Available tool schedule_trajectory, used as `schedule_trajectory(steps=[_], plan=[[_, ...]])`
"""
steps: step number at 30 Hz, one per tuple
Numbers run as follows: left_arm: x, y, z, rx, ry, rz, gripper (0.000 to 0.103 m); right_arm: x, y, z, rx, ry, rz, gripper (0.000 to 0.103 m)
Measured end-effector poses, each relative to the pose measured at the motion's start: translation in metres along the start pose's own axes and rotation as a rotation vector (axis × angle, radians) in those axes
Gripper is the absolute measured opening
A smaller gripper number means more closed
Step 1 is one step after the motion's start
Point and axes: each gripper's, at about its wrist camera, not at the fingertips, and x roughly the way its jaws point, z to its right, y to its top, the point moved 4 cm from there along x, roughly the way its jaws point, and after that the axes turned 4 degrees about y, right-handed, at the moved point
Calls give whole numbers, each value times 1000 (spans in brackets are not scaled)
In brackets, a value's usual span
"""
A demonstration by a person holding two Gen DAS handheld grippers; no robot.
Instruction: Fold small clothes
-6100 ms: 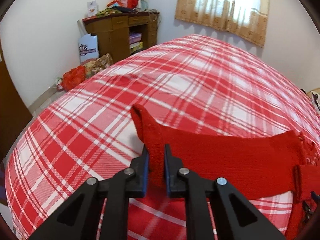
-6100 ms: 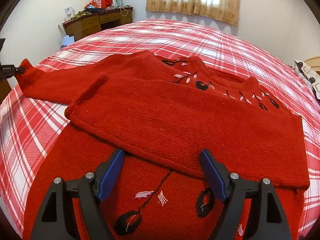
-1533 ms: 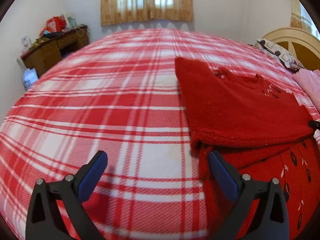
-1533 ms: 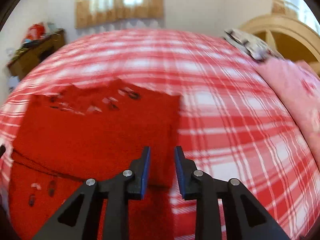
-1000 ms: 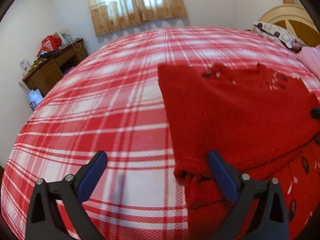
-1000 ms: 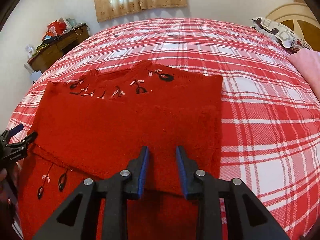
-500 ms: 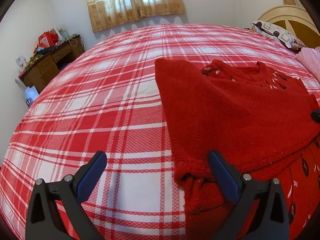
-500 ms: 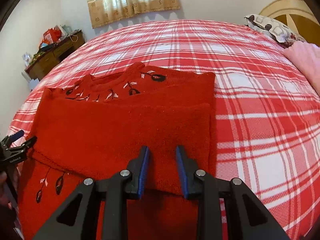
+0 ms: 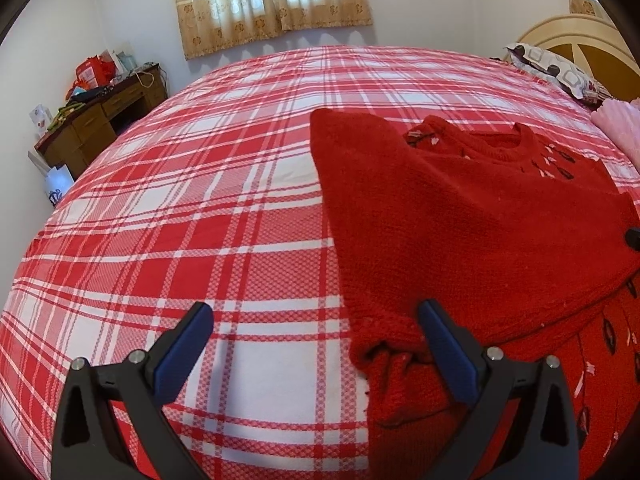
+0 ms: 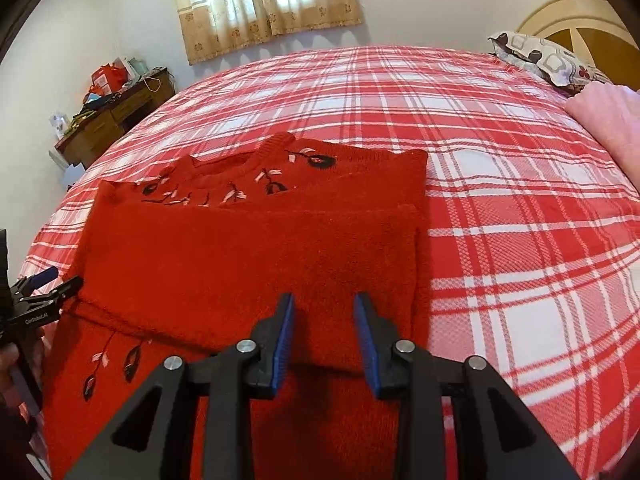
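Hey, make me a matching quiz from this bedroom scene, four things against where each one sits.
Things:
1. red sweater
2. wooden desk
3. curtain
4. patterned pillow

Places:
A. at the window on the far wall
B. far right, by the headboard
C. spread on the plaid bed
D. against the left wall

Pairs: 1-C, 2-D, 3-A, 4-B

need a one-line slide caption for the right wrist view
Right gripper jaws opening over a red sweater, sleeves folded across its body, on a red plaid bedspread.
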Motion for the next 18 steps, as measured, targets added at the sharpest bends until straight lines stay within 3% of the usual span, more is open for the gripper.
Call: schedule_trajectory(steps=[4, 8, 18], plan=[[-10, -3, -4, -24, -27, -3, 103, -18, -4, -6, -21, -8, 14, 46], [-28, -5, 2, 18, -23, 24, 103, -36, -11, -11, -19, -16, 20, 50], [-74, -20, 12, 57, -70, 60, 103, -62, -56, -26, -53, -12, -36, 52]])
